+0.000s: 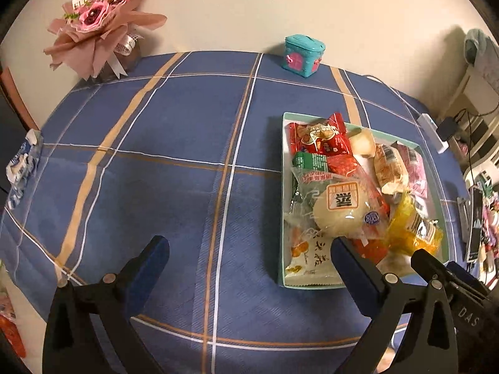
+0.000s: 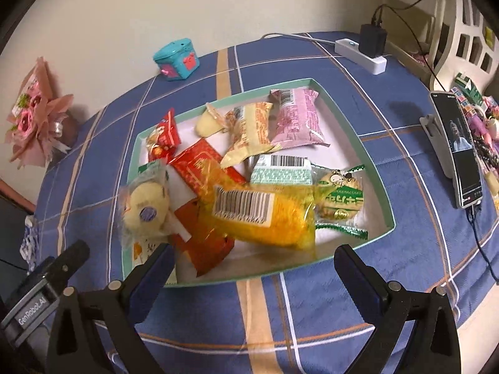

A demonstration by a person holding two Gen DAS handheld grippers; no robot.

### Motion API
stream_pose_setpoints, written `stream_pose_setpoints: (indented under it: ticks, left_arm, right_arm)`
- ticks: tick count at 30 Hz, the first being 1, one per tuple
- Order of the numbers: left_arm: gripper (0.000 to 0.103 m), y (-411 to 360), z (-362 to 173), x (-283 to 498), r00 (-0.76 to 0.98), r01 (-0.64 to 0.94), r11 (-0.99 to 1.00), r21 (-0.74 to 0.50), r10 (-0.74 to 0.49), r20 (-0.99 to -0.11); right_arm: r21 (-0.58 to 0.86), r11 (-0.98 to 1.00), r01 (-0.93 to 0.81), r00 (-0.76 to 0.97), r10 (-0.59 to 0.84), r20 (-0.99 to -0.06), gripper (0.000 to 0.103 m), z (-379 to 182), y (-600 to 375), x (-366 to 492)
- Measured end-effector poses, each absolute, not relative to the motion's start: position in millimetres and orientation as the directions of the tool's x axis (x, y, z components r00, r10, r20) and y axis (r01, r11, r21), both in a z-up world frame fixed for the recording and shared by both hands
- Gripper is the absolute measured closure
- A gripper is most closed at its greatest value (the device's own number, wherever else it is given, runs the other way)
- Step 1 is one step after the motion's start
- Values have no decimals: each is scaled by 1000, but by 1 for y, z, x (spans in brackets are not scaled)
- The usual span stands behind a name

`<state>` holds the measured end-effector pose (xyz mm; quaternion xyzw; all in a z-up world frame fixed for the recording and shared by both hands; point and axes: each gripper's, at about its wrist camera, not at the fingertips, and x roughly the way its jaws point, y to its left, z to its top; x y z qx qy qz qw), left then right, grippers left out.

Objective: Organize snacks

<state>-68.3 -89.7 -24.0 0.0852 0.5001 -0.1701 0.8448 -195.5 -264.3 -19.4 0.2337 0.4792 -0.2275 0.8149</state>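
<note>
Snacks [image 2: 249, 187] piled in mint-rimmed tray [image 2: 368, 155] on blue plaid cloth [image 1: 156, 155].

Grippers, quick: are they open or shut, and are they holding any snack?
Left gripper: open, fingers wide apart, holding nothing.
Right gripper: open, fingers wide apart, holding nothing.

Snack packets [image 2: 249, 180] piled in a tray [image 2: 368, 155] on the table [image 1: 174, 162], small box [image 1: 304, 54] behind, bouquet [image 1: 99, 25] far left
</note>
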Motion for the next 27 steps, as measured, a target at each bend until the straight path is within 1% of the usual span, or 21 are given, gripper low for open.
stream_pose_setpoints:
  ticks: [11,18,27]
  left_arm:
    - [0,-95,-23,-74,464,401,909,114,-94,-881]
    - [0,-87,-18,-78,473,396,909,126,-85,-877]
    - [0,-77,-14,-78,472,385,916,111,-92,-877]
  right_arm:
    - [140,802,581,447,-171,-878,0,-9,-253,-197]
    - [143,808,572,463,-174,-869,0,-3,-250,-199]
    - [133,817,561,462,-176,-869,0,-3,-247,-197]
